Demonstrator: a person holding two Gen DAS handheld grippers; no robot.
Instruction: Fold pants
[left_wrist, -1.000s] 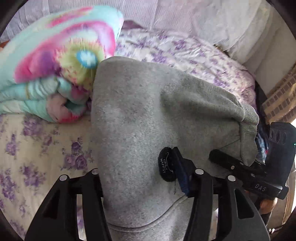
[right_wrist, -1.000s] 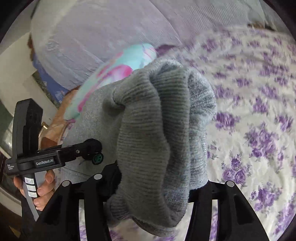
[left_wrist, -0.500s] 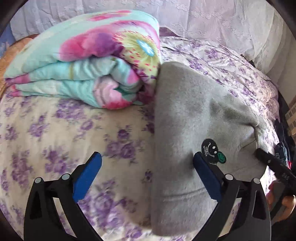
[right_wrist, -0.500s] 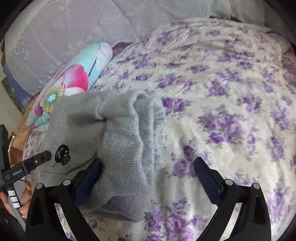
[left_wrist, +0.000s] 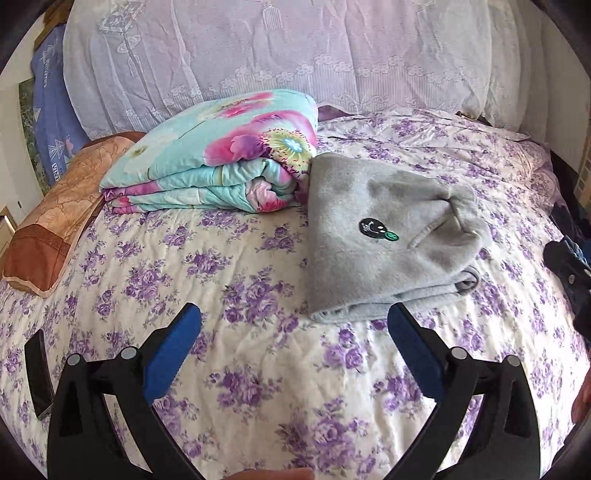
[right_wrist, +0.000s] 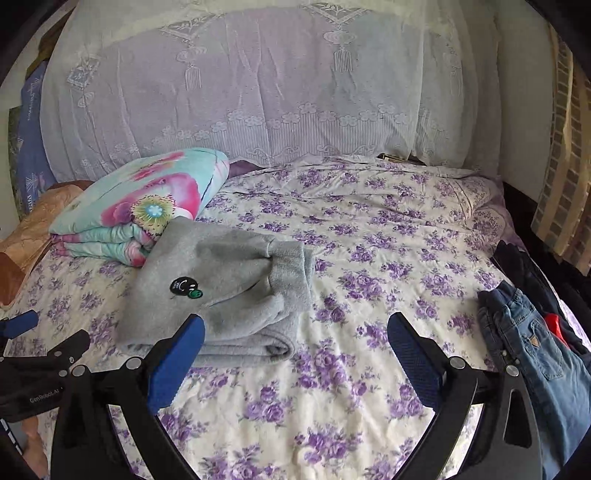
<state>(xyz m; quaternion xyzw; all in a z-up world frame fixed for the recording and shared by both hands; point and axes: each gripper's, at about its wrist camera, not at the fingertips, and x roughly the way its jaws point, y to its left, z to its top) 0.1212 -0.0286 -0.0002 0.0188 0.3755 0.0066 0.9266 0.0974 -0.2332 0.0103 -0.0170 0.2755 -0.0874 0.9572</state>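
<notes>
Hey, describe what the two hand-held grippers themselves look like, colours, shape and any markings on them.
Both match: the left hand-held gripper and right hand-held gripper have black curved plastic arms with round silver rivets, each finger faced with a blue textured pad. In the right wrist view, the left unit's black body carries small white lettering, partly legible.

Pants (left_wrist: 388, 236) on bed (left_wrist: 258, 369), touching quilt's (left_wrist: 221, 162) right side

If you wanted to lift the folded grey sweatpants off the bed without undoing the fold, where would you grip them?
Probably grip the folded grey sweatpants at the stacked near edge, coming in low from the front. All layers lie together there, so one pinch should catch them. The ribbed cuff on top sits loose, and the floral quilt blocks the far side.
</notes>
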